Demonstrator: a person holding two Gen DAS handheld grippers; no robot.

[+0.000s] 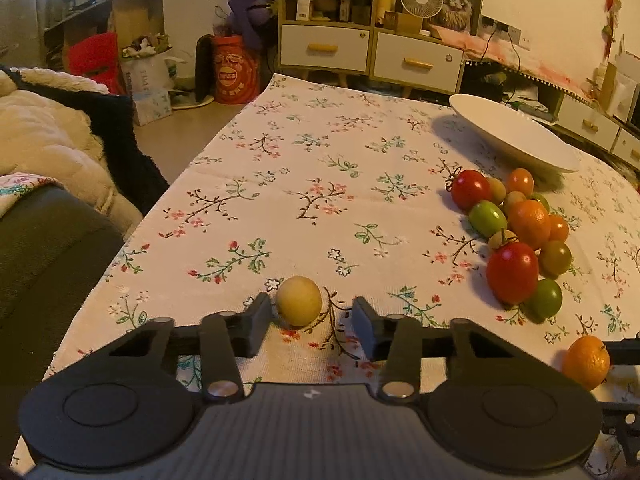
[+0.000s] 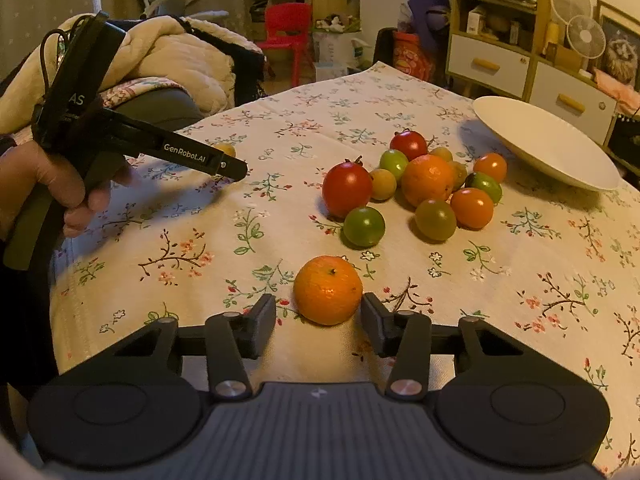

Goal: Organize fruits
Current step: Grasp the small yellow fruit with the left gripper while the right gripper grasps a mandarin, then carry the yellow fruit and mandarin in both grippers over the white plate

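A small pale yellow fruit (image 1: 298, 300) lies on the floral tablecloth between the fingers of my left gripper (image 1: 312, 316). The left pad touches it, and a gap shows at the right pad, so the jaws stand open. A mandarin orange (image 2: 328, 290) sits between the fingers of my right gripper (image 2: 319, 312). Its right side meets the right pad, with a gap on the left. A pile of red, green and orange tomatoes and an orange (image 2: 428, 180) lies beyond it. A white plate (image 2: 548, 148) stands at the far right.
A hand (image 2: 52, 188) holds the left gripper at the left of the right wrist view. A sofa with blankets (image 1: 44, 152) runs along the table's left edge. A cabinet with drawers (image 1: 372, 52) stands behind the table.
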